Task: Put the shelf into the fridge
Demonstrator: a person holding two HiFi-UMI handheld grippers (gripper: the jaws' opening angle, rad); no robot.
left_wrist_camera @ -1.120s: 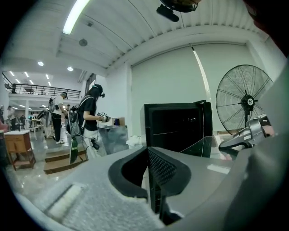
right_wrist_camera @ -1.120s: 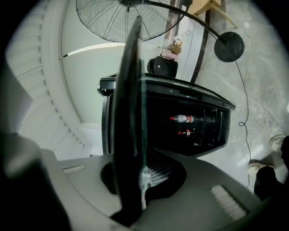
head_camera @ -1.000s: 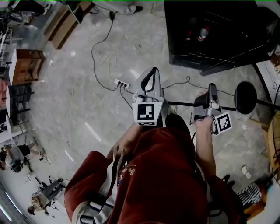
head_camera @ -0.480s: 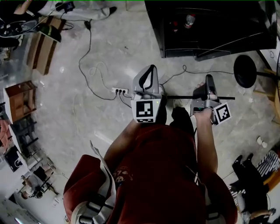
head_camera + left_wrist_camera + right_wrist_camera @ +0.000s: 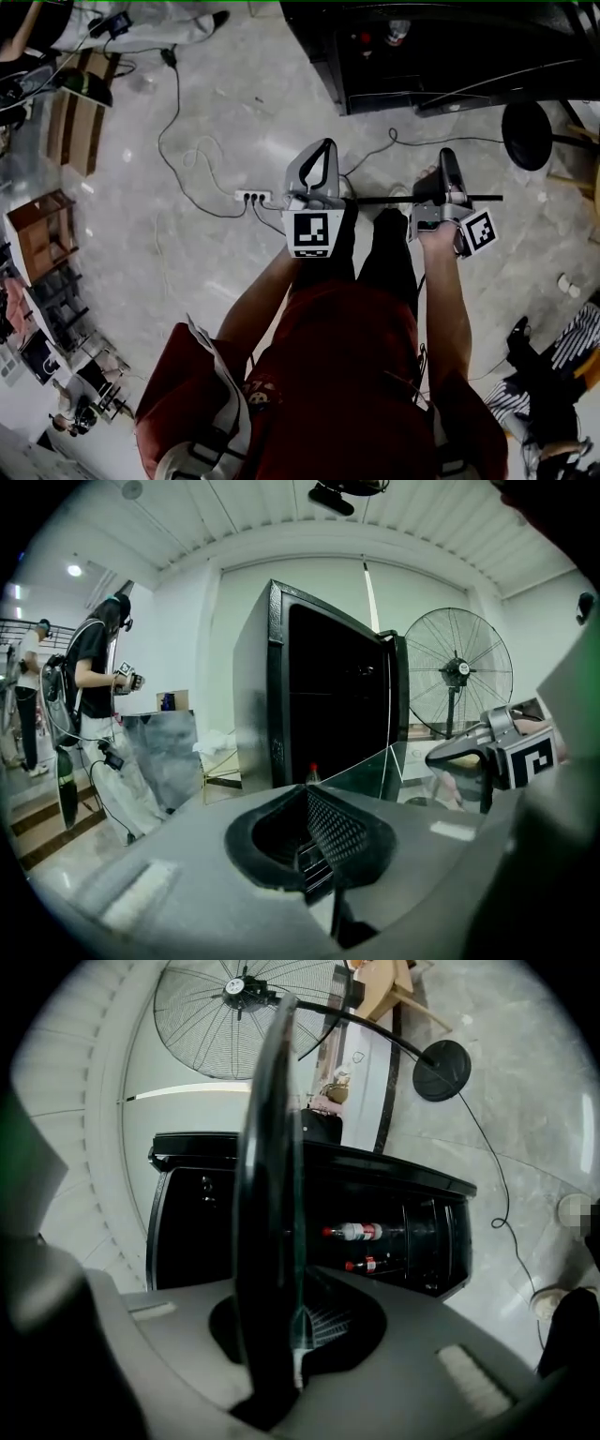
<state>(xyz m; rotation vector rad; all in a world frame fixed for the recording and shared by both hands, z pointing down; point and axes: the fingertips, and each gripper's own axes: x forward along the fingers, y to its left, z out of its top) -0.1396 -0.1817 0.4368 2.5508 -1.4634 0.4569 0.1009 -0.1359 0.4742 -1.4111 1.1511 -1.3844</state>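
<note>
Clamping a thin, smooth glass shelf (image 5: 384,199) (edge-on) are left claw (image 5: 317,844) and right claw (image 5: 295,1335).

A pale, glossy stone floor (image 5: 187,281) with faint grey veining fills the head view. A black fridge (image 5: 450,66) stands on it at the top right, its front open. Just to the right of the fridge rests the round black base of a standing fan (image 5: 527,134). A white power strip (image 5: 251,197) lies near the centre, and a thin black cable (image 5: 159,141) loops away from it toward the top left. Another thin cable (image 5: 403,142) curls on the floor in front of the fridge. Along the left edge stand a brown cardboard box (image 5: 70,131) and a small wooden cabinet (image 5: 39,230). The wearer's dark-trousered legs (image 5: 389,253) stand at centre.
</note>
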